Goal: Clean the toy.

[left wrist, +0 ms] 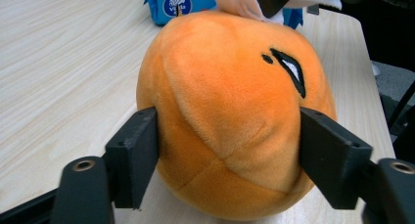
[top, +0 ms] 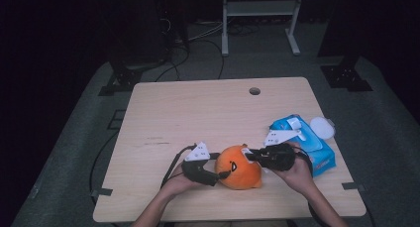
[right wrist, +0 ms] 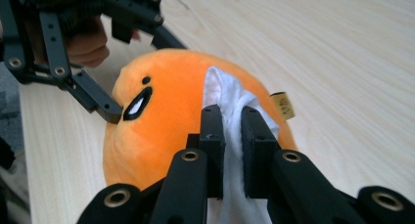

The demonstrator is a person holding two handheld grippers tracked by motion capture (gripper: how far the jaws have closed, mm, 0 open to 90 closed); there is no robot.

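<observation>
The orange plush toy [top: 239, 167] sits near the table's [top: 198, 113] front edge — soft, light, squashy. The left claw [left wrist: 229, 150] straddles it, jaws touching its sides; the right claw [right wrist: 231, 150] pinches a white wipe [right wrist: 226, 94] on top. Grip its midsection.

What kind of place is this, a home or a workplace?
Probably a lab or workshop set up for recording, not a home. A plain wooden table stands alone on grey flooring, cables run across the floor behind it, and a white metal frame stands in the dark background.
</observation>
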